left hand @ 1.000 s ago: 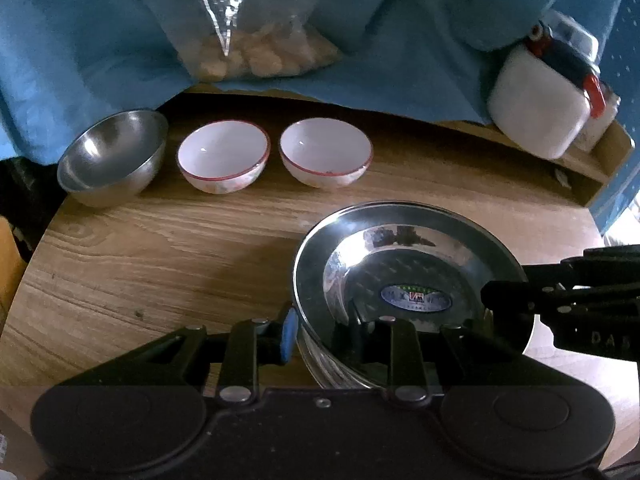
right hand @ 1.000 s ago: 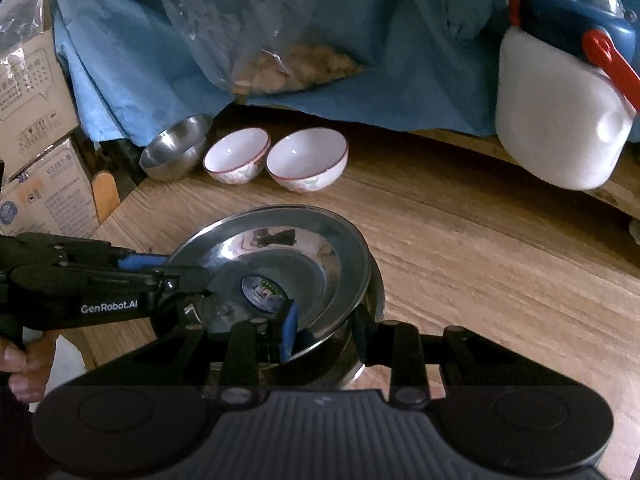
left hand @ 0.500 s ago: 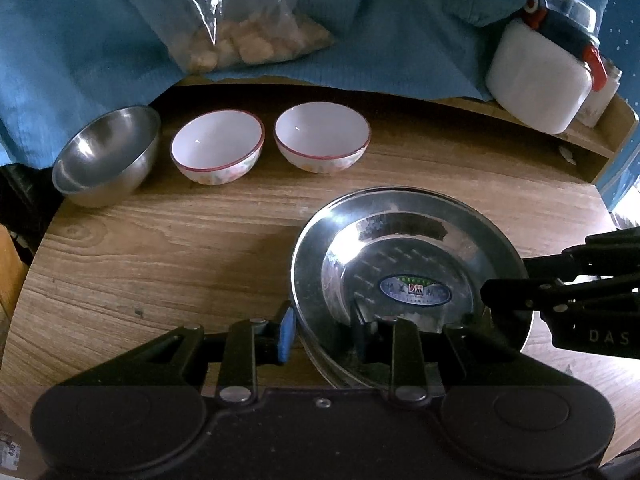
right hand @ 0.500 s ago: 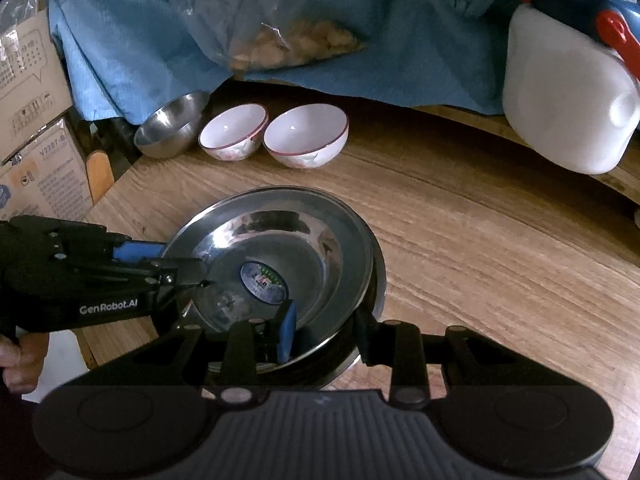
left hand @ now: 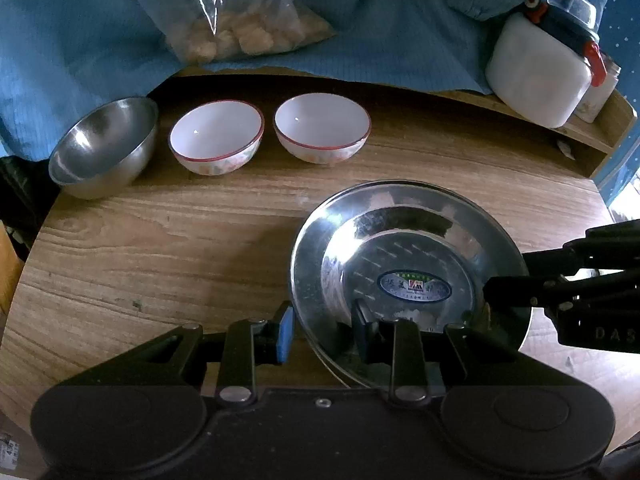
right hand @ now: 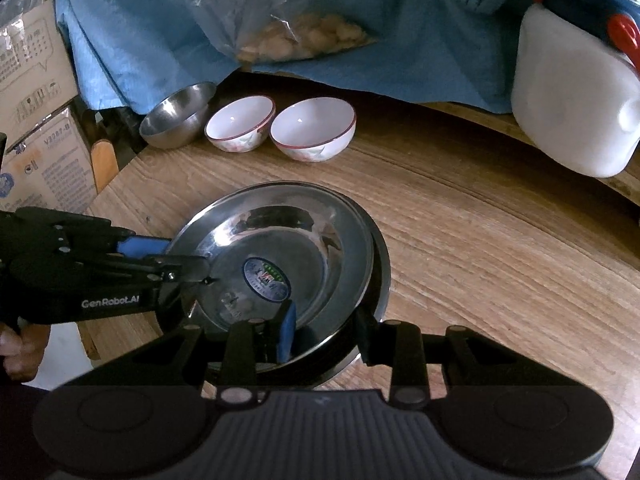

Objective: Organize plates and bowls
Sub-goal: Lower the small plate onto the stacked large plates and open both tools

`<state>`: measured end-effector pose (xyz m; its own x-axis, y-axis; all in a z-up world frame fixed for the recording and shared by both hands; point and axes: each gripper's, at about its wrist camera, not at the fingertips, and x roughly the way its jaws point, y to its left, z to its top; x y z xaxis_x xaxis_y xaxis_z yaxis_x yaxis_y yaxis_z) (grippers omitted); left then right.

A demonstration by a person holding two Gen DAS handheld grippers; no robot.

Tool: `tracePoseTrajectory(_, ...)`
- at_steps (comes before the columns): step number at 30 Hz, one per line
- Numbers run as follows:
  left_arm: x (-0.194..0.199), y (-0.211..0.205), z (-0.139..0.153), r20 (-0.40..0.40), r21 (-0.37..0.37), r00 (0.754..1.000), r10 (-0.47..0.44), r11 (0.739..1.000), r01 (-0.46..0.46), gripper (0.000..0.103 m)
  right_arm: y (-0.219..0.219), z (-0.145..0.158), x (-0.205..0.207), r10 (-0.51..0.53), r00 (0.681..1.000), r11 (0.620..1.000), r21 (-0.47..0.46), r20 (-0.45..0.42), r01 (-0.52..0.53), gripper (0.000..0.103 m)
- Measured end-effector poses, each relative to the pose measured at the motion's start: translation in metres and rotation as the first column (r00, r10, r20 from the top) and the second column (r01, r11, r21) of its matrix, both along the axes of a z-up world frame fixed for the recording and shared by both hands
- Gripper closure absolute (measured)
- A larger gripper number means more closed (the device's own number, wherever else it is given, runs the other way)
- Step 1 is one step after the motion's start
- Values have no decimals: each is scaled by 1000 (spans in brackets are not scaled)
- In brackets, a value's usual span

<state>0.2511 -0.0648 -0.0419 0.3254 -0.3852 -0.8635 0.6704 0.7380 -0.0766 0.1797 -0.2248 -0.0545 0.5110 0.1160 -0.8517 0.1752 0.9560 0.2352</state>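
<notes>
- A polished steel plate (left hand: 408, 256) with an oval sticker (left hand: 414, 287) at its centre sits on the round wooden table (left hand: 160, 248), nested on at least 1 more plate whose rim (right hand: 382, 276) shows beneath it in the right wrist view.
- The left gripper (left hand: 322, 330) straddles the plate's near-left rim, 1 blue-padded finger (left hand: 283, 334) outside and the other inside; whether the pads press the metal cannot be told, so the jaws read as part-spread around the rim.
- The right gripper (right hand: 324, 330) brackets the opposite rim in the same manner, 1 finger in the well and 1 outside; contact again cannot be told.
- Beyond the plate, at the table's far edge, stand 2 white bowls (left hand: 216, 136) (left hand: 321, 127) with red rims; a steel bowl (left hand: 103, 147) sits just left of them.
- Past the bowls hang a blue cloth (left hand: 80, 32) and a clear bag of pale lumps (left hand: 240, 36); right of the plate, on a raised ledge, stands a white jug (left hand: 538, 70).
- Judgement: the plate looks light, rigid and slick; the flared rim is the only purchase, best pinched at 2 opposite points and lifted level, lest it slip or drag the plate beneath; the white bowls look breakable.
</notes>
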Motion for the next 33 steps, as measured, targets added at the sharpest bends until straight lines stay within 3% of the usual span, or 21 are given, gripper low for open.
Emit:
tracePoseTrajectory(23, -2, 1, -2, -10, 10, 1000, -27, 1000, 27, 71, 12, 4, 4, 29, 1000, 998, -60, 3, -28, 56)
tracePoseTrajectory(28, -2, 3, 0, 2, -1, 1000, -22, 1000, 22, 54, 12, 5, 5, 19, 1000, 997, -70, 3, -19, 48)
tracePoseTrajectory(30, -2, 4, 2, 16, -5, 1000, -13, 1000, 13, 40, 13, 7, 5, 19, 1000, 997, -76, 8, -19, 44)
tracePoseTrajectory(33, -1, 8, 6, 36, -19, 999, 7, 1000, -7, 21, 14, 8, 6, 20, 1000, 996, -89, 15, -18, 24)
